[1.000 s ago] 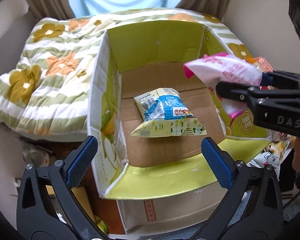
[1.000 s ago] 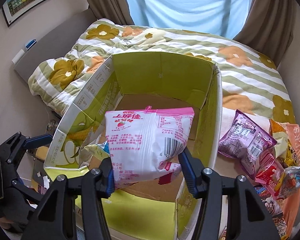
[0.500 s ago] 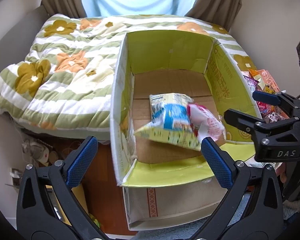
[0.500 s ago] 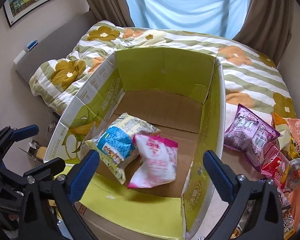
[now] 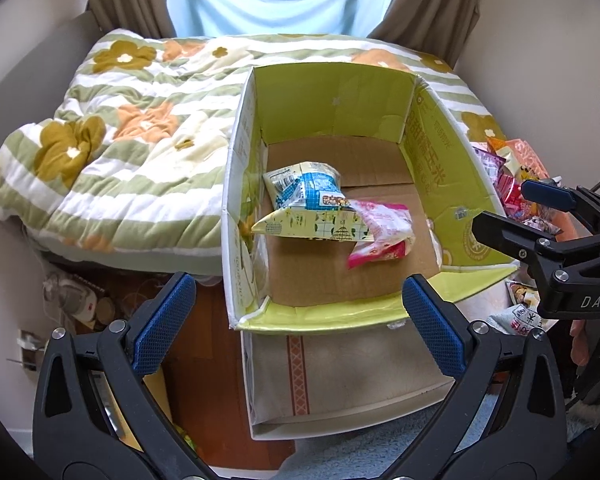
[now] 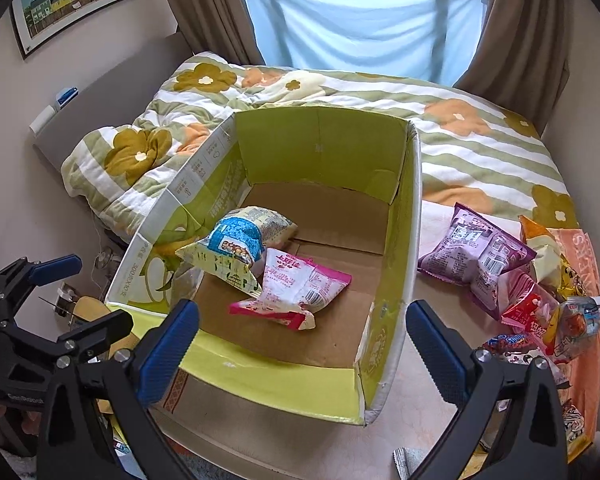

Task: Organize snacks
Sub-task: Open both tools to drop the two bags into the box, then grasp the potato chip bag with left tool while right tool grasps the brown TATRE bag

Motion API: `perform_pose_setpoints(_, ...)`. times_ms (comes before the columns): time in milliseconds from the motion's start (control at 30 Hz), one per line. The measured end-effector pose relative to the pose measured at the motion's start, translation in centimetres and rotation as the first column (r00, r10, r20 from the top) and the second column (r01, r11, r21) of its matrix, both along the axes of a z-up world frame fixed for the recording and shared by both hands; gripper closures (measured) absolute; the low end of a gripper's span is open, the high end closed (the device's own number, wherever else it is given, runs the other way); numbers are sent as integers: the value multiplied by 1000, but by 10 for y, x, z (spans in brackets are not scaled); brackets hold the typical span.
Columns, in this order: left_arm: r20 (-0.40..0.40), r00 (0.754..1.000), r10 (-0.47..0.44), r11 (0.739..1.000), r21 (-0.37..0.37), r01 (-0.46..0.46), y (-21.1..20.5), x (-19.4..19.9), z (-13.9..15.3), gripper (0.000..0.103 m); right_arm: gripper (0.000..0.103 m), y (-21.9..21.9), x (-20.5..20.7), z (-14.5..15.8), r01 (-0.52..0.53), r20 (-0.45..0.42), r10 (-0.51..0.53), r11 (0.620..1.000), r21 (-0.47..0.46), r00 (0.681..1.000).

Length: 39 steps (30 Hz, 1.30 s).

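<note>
Loose snack packets [image 6: 500,268] lie beside the green-lined cardboard box [image 6: 404,240]. Inside, the pink-and-white snack bag [image 6: 296,292] lies beyond both wide-open, empty grippers [image 6: 302,334] [image 5: 290,314].

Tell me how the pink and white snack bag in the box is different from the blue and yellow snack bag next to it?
The pink and white snack bag lies nearer the box's open front; the blue and yellow snack bag sits by the left wall. The pink one looks flatter and crumpled, the blue one puffier. The blue bag's corner overlaps the pink bag. Both lie on the cardboard box floor.
</note>
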<state>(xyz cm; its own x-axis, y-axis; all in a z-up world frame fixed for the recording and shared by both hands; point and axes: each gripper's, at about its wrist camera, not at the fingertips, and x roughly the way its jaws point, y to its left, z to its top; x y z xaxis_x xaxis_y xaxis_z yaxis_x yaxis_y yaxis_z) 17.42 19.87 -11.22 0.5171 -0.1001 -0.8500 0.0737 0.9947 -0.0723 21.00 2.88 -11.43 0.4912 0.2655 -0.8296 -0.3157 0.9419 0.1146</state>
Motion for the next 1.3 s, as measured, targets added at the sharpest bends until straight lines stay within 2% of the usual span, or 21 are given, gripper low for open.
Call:
perform_pose_setpoints(267,44,994,-105,994,-30,106,-27,-13,10,0,0,-28,-27,19,108,49,-108,994,-2,993)
perform_pose_setpoints(500,102,981,-166,986,-15,169,-85,-32,22,0,0,-102,-52,40,221,127,-219,975,-3,967)
perform_pose_setpoints(633,97,973,-210,978,6,210,-134,-41,21,0,0,-148,-66,47,229,160,-218,972,-52,963)
perform_pose_setpoints(800,47,967,-251,968,-6,252,-197,-52,8,0,0,-207,-76,39,220,118,-211,973,-65,970)
perform_pose_setpoints(1067,-45,963,-266,964,10,266,-293,-62,-24,0,0,-286,-85,6,174,42,-171,980,-99,984)
perform_pose_setpoints(1300,-121,943,-311,947,47,319,-339,-64,-57,0,0,-328,-83,-32,119,-50,-124,988,-96,991)
